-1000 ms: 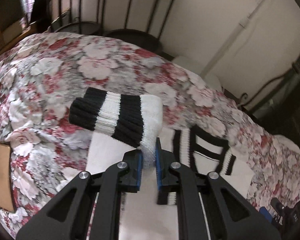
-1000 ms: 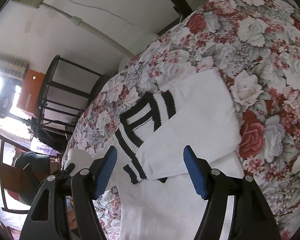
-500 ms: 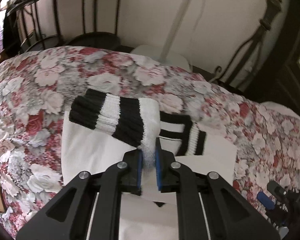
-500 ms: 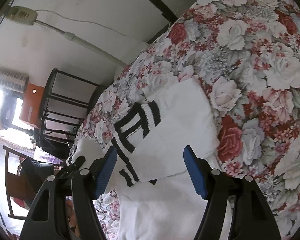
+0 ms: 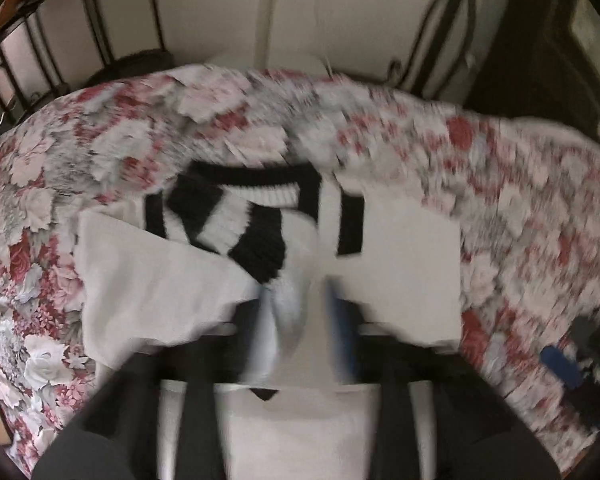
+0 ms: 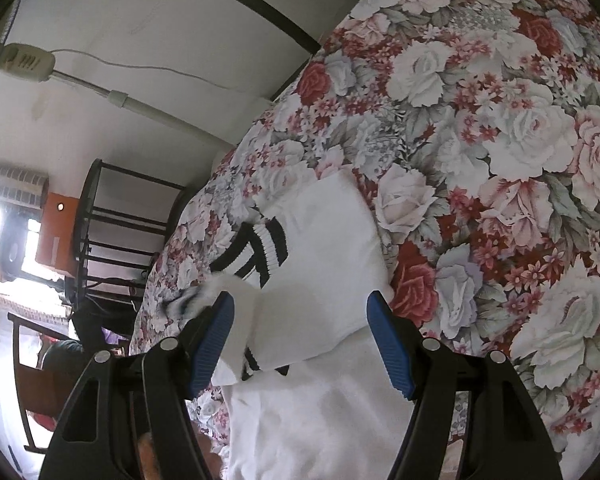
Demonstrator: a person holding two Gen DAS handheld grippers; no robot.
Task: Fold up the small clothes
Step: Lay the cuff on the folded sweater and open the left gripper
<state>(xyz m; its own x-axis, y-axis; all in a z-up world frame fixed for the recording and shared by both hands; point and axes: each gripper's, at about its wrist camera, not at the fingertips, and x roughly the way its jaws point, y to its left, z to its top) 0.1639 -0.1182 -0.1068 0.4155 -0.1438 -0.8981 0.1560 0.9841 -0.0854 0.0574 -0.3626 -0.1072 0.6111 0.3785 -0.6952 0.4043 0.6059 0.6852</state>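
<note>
Between the blurred blue pads of the left gripper (image 5: pixel 300 316), a white sleeve with a black-striped cuff (image 5: pixel 256 236) is lying; whether the pads are pinching it, I cannot tell. Ahead of both tools, the white sweater (image 6: pixel 324 280) is resting on the floral bedspread (image 6: pixel 500 128). Over the sweater, the right gripper (image 6: pixel 300 340) is hovering, spread wide and gripping nothing.

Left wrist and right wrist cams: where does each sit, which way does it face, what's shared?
Left wrist: on the left gripper, looking along its blurred jaws at the striped sleeve and floral bedspread; jaw state unreadable.
Right wrist: on the right gripper, rolled sideways, jaws open over the white sweater; wall left.
Shared: the same sweater and bedspread.
</note>
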